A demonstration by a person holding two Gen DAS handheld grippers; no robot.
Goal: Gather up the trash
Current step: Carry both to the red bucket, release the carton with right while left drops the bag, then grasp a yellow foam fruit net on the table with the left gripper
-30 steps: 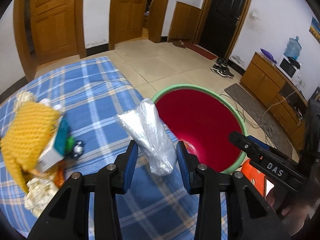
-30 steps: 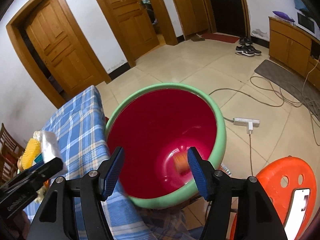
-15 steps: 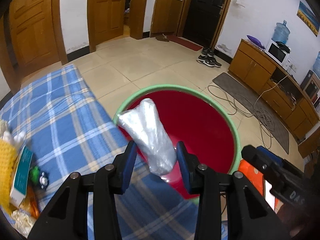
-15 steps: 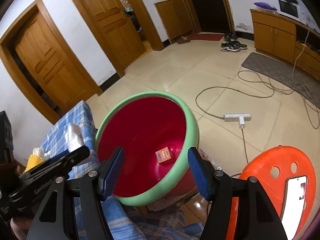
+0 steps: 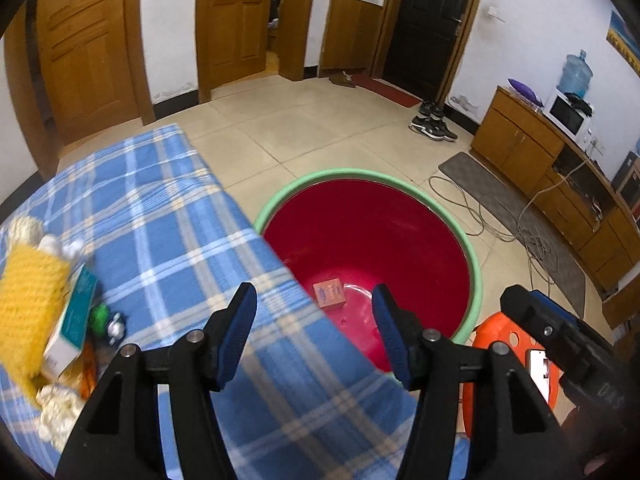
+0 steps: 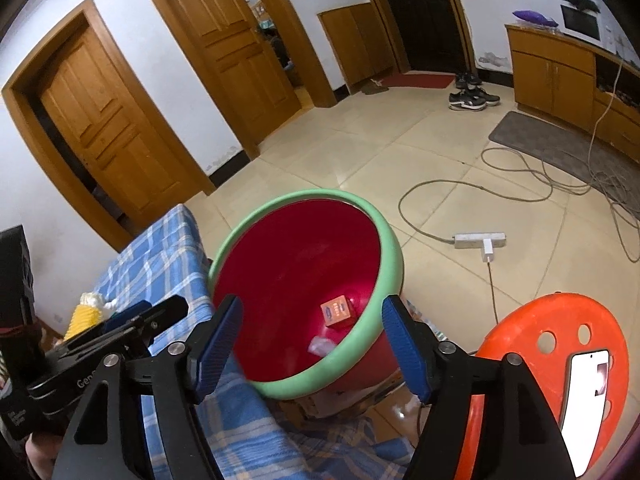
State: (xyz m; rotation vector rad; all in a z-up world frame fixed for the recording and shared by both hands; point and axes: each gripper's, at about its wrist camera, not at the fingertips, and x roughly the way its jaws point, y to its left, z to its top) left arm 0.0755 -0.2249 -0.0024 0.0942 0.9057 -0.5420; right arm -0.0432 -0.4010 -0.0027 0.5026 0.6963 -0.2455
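- Left gripper (image 5: 314, 330) over desk edge beside red bin (image 5: 474, 264), jaws just spread and empty; clear plastic wrapper (image 6: 320, 346) now lies in bin w/ orange box (image 5: 329, 295).
- Right gripper (image 6: 312, 350) open, empty, near rim.
- More trash left on checked cloth (image 5: 160, 216): yellow net (image 5: 28, 304), carton (image 5: 74, 320). Orange stool (image 6: 556, 364) w/ phone crowds bin.

Open mouth of red green-rimmed plastic bin (image 5: 474, 258) unobstructed; orange plastic stool (image 6: 532, 328) close beside, cluttering right approach.

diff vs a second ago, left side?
The left gripper jaws have just been opening and let go of the crumpled clear plastic bag, now inside the red bin with green rim. The right gripper stays empty, its jaws opening further; the small orange box stays in the bin.
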